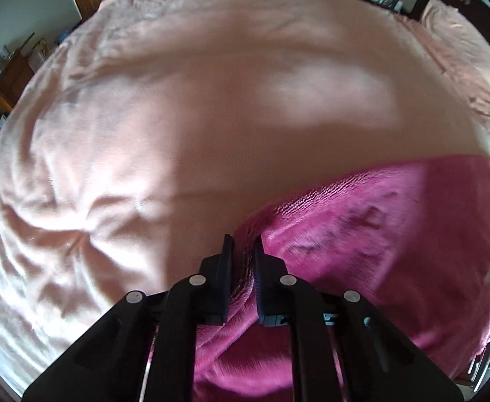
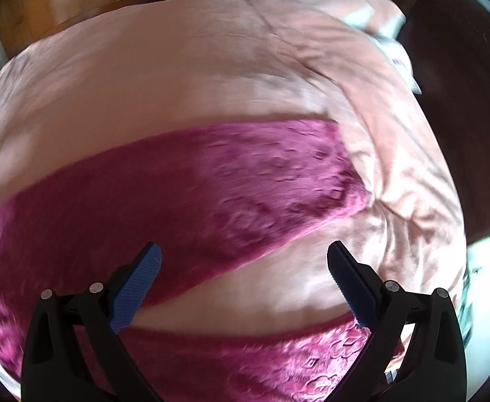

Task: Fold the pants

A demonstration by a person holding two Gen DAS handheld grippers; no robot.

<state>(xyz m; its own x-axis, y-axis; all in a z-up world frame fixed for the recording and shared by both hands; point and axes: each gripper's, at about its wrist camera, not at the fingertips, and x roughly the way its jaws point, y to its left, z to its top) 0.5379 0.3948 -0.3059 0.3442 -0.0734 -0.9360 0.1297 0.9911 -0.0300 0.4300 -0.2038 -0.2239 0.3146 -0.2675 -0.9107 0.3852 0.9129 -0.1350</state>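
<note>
In the left wrist view, the left gripper [image 1: 244, 244] is seen pointing steeply down onto a corner of the magenta fleece pants [image 1: 395, 221], which are spread over the pale pink bedspread [image 1: 178, 107]. Its jaws are drawn almost together, and a ridge of the fabric's edge is pinched between the pads, so the cloth is judged to be held. From this grip the garment is seen to run away to the right and towards the bottom of the frame, with bare bedspread to the left and ahead. In the right wrist view, the right gripper [image 2: 245, 258] is shown with its jaws spread wide and nothing between them; the blue pads [image 2: 137, 288] are seen hanging above the cloth, and contact cannot be confirmed through the blur. One pant leg [image 2: 184, 197] is laid as a long band slanting from the lower left up to its end at the right, and a second leg [image 2: 295, 358] is seen lower, under the gripper, with a wedge of bedspread between the two. The gap between the jaws is centred over that wedge and the near edge of the upper leg, so the right hand is judged the nearer one to the leg ends, and the fold is expected to be made along the legs' long axis once an edge is taken on this side
</note>
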